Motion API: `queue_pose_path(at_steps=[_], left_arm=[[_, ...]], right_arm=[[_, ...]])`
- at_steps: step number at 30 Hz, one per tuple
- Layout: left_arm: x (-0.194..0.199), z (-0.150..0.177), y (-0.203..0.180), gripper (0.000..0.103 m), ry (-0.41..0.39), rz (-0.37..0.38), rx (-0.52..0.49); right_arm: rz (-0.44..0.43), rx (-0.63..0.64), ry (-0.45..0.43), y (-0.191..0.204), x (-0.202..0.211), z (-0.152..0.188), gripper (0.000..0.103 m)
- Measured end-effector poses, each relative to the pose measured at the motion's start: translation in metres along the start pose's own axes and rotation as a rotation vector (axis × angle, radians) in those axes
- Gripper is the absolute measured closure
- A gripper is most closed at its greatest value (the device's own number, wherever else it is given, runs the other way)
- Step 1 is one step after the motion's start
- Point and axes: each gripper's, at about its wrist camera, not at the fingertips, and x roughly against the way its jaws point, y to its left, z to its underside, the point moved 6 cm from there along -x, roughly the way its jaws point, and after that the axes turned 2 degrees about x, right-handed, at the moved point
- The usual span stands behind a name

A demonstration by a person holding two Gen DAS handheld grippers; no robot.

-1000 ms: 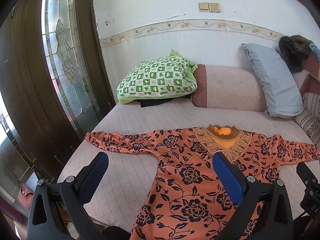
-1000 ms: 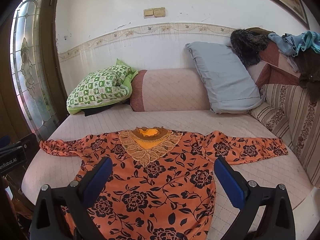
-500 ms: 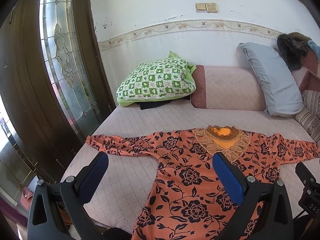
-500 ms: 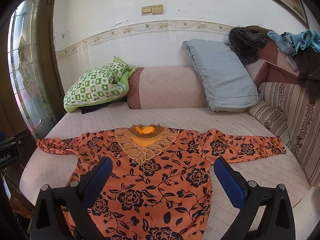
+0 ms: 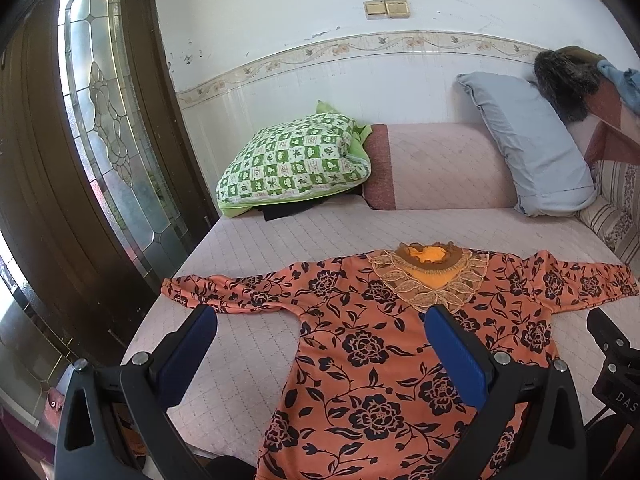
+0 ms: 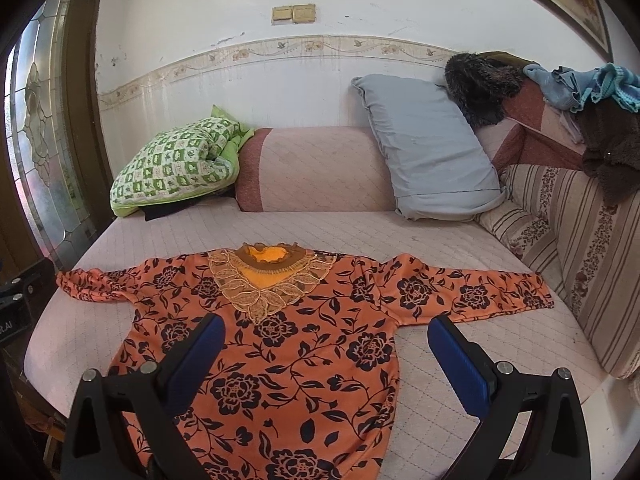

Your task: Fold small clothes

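One orange floral top (image 5: 384, 344) lies spread flat, front up, on the pink quilted bed (image 5: 304, 240), both long sleeves stretched straight out to the sides and the lace-trimmed neckline (image 6: 266, 276) pointing toward the cushions at the wall. Its hem runs off the near edge of the bed, out of view below the cameras.

Two claws hang over the near end of the top, neither touching the cloth. The left claw (image 5: 320, 356) is spread wide — one blue pad over bare quilt just below the top's sleeve, the other over the chest beside the neckline. The right claw (image 6: 328, 360) is likewise spread wide, one pad over the body of the top, the other over bare quilt just past the armpit on that side.

Beyond the top's neckline, well apart from it, a pink bolster (image 6: 320, 172) rests against the wall. To one side of the bolster leans a green checked pillow (image 5: 296, 160), to the other a grey pillow (image 6: 428, 148). Past the grey pillow stands a striped sofa back (image 6: 592, 240) with loose clothes (image 6: 592, 88) heaped on its top. Beyond the green checked pillow stands a dark wooden door with a leaded glass pane (image 5: 108, 120).
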Motion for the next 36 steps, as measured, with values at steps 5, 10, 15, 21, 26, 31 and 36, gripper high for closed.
queue_pose_path(at_steps=[5, 10, 15, 21, 26, 31, 36], left_arm=[[0.004, -0.002, -0.011, 0.0, -0.009, 0.007, -0.023], [0.002, -0.001, -0.022, 0.0, 0.001, 0.012, -0.044], [-0.004, 0.002, -0.032, 0.0, 0.021, 0.013, -0.062], [-0.006, 0.002, -0.04, 0.0, 0.023, 0.018, -0.073], [-0.007, 0.005, -0.04, 0.0, 0.029, 0.022, -0.076], [-0.012, 0.009, -0.038, 0.0, 0.047, 0.015, -0.071], [-0.018, 0.01, -0.036, 0.0, 0.059, -0.002, -0.065]], right_arm=[[0.013, 0.002, -0.005, -0.007, 0.002, -0.002, 0.001], [0.015, -0.005, -0.005, -0.014, 0.001, -0.002, 0.001], [0.019, -0.016, 0.007, -0.022, -0.006, -0.002, 0.001], [0.025, -0.023, 0.014, -0.029, -0.011, -0.003, 0.001], [0.03, -0.016, 0.009, -0.028, -0.01, -0.005, 0.001], [0.02, -0.003, 0.015, -0.025, -0.012, -0.006, 0.001], [0.006, -0.007, 0.032, -0.024, -0.026, -0.004, 0.001]])
